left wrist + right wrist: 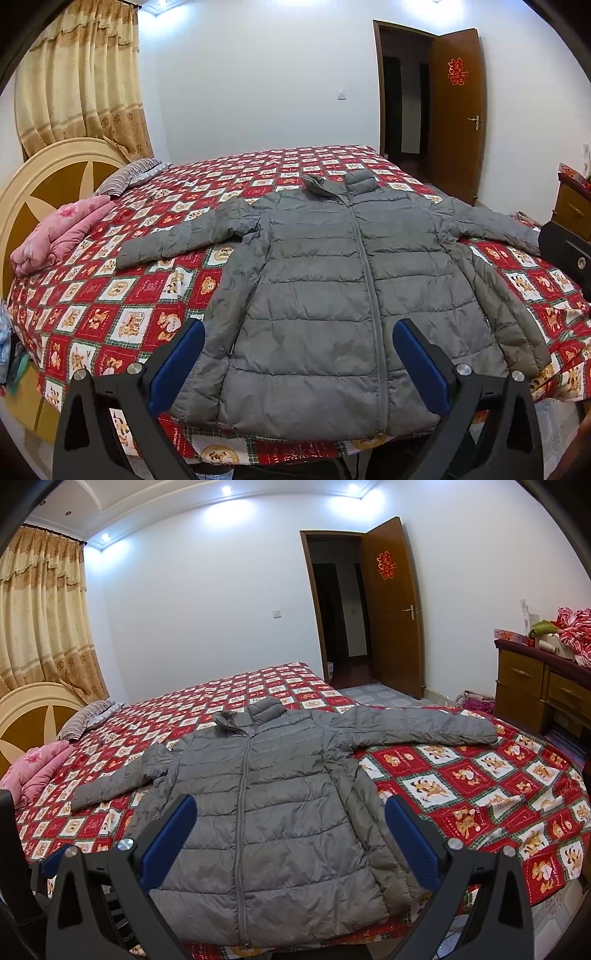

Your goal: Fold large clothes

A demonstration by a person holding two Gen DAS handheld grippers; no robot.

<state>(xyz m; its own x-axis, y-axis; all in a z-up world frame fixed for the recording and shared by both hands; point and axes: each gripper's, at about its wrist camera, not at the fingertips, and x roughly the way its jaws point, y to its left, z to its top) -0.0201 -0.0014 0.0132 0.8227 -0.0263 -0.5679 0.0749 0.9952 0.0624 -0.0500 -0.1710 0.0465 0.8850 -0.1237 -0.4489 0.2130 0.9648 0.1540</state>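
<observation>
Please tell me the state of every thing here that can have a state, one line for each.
Grey quilted puffer jacket: spread flat, zipped, not folded, both sleeves out.
Brown wooden door: open.
Beige patterned curtain: drawn shut.
Pink flowered quilt: folded, beside the headboard.
Left gripper: open, fingers empty, above the jacket hem.
Right gripper: open, empty.
</observation>
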